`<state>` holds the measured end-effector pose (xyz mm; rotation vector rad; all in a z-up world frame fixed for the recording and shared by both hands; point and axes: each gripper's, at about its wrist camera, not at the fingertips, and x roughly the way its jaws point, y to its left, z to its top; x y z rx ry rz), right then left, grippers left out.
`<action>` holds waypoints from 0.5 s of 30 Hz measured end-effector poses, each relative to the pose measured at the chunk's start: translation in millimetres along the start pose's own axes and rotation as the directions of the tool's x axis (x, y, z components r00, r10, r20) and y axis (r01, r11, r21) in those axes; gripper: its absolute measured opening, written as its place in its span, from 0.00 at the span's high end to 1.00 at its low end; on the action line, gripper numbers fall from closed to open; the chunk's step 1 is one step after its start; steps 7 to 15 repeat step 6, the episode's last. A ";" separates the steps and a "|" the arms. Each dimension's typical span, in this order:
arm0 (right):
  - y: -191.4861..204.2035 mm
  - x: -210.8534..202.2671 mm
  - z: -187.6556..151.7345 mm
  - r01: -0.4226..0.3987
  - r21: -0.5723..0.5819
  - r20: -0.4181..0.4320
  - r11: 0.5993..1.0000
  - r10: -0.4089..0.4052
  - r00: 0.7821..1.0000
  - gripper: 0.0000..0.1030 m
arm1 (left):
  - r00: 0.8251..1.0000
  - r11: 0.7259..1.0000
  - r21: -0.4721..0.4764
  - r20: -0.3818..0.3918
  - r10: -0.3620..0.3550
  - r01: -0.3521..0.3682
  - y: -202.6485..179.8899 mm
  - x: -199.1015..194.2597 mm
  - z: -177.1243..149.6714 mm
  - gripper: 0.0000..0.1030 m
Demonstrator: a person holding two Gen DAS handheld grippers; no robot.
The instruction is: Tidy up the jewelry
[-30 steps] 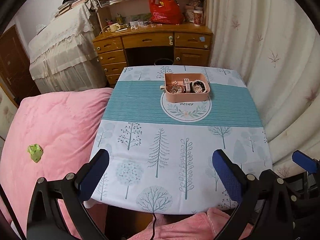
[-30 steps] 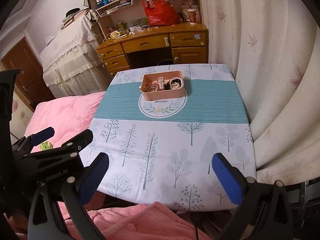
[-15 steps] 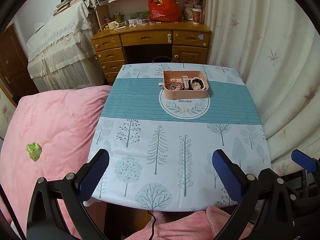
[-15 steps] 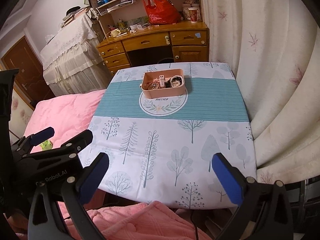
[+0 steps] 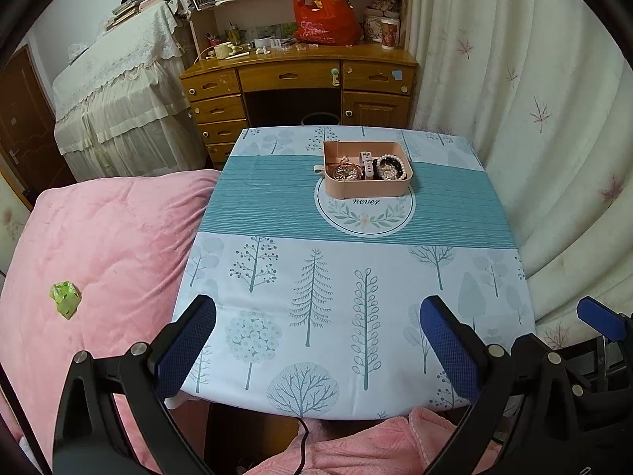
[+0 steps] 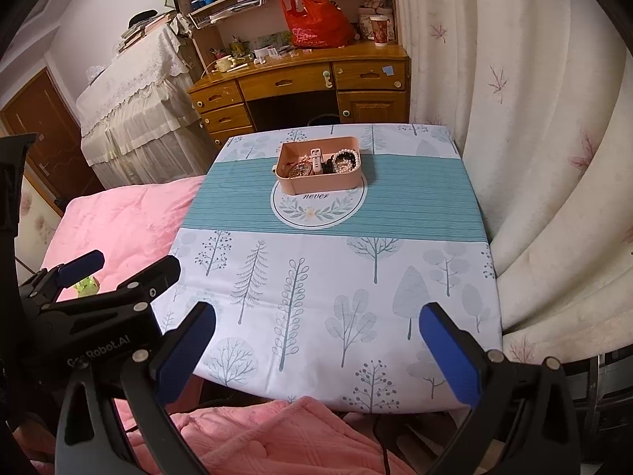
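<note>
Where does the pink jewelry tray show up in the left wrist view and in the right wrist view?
Left wrist view: the pink jewelry tray sits right of centre in the upper half, on the teal band.
Right wrist view: the tray sits at centre in the upper half.
Shared landmark: the round "never" wreath print, whose far edge the tray covers.

We see a bench cloth (image 5: 277, 277) of pale white printed with grey-blue trees, crossed by a teal striped band (image 5: 257, 206) with a white leaf-wreathed circle (image 5: 366, 213). The box (image 5: 368, 188) is peach-pink. The bed quilt (image 5: 99, 245) is pink, with a bright green scrap (image 5: 65, 297) on it. Our gripper pads (image 6: 186, 352) are dark blue on black frames. The curtain (image 6: 534, 138) is cream with reddish leaves; the bag (image 6: 316, 23) is red.
</note>
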<state>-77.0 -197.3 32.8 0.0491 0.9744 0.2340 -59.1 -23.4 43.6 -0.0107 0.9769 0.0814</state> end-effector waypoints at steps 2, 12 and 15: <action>0.1 -0.2 0.3 -0.001 0.001 0.001 1.000 0.001 1.000 0.00 | 1.000 1.000 0.000 0.002 0.000 0.000 -0.2 0.1 1.4 0.01; -0.2 -0.2 0.2 0.000 0.002 0.000 1.000 0.000 1.000 0.00 | 1.000 1.000 0.001 0.004 0.000 0.000 -0.8 -0.3 2.7 0.01; -0.2 -0.2 0.2 0.000 0.002 0.000 1.000 0.000 1.000 0.00 | 1.000 1.000 0.001 0.004 0.000 0.000 -0.8 -0.3 2.7 0.01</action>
